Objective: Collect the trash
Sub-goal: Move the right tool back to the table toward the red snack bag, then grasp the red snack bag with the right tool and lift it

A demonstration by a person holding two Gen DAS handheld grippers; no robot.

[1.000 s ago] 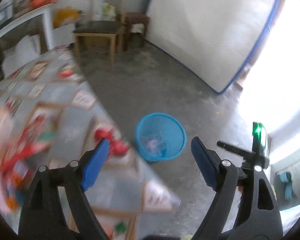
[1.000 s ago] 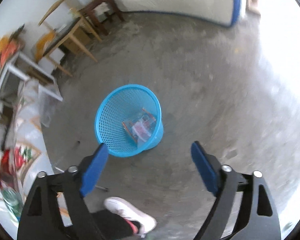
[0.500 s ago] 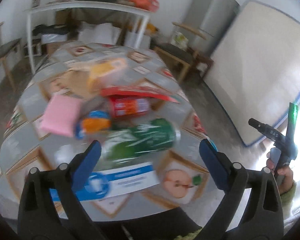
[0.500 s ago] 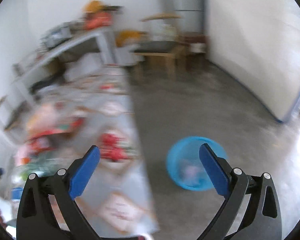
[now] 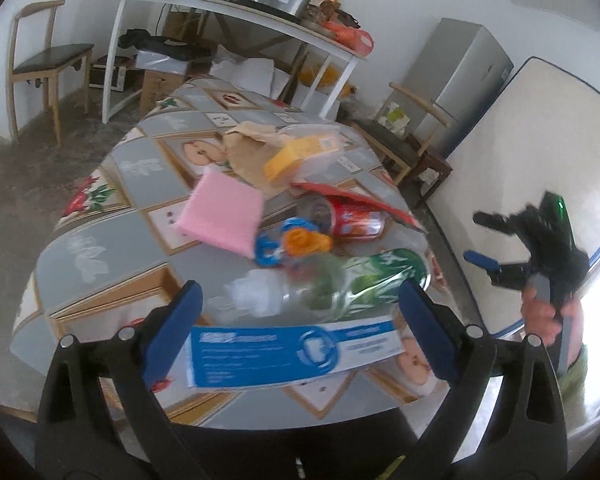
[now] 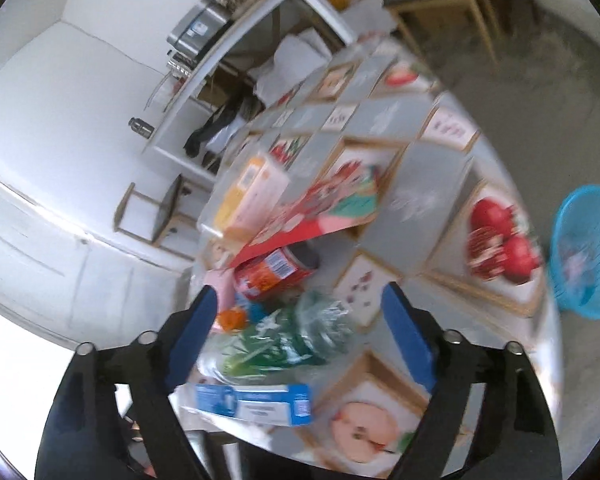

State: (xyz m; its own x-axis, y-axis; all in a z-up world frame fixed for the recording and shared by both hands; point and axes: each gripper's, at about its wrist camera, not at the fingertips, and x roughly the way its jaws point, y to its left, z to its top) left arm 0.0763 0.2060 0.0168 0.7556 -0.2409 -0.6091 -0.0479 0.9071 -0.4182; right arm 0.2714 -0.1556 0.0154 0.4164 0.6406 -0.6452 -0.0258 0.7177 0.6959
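Trash lies heaped on the patterned table: a pink pad, a yellow box, a red can, a clear bottle with a green label and a blue-and-white box. My left gripper hangs open over the near edge, above the bottle and box, touching nothing. My right gripper hovers over the same bottle and the can; its jaws are closing with nothing pressed between them. A hand holds it at the right of the left wrist view. The blue basket stands on the floor.
A white shelf table with kitchenware stands behind. A wooden chair is at far left, a grey fridge and a leaning mattress at right. Bare concrete floor surrounds the table.
Both grippers swung away from the blue basket on the floor and now face the trash pile on the table. The right gripper's jaws have narrowed a little.
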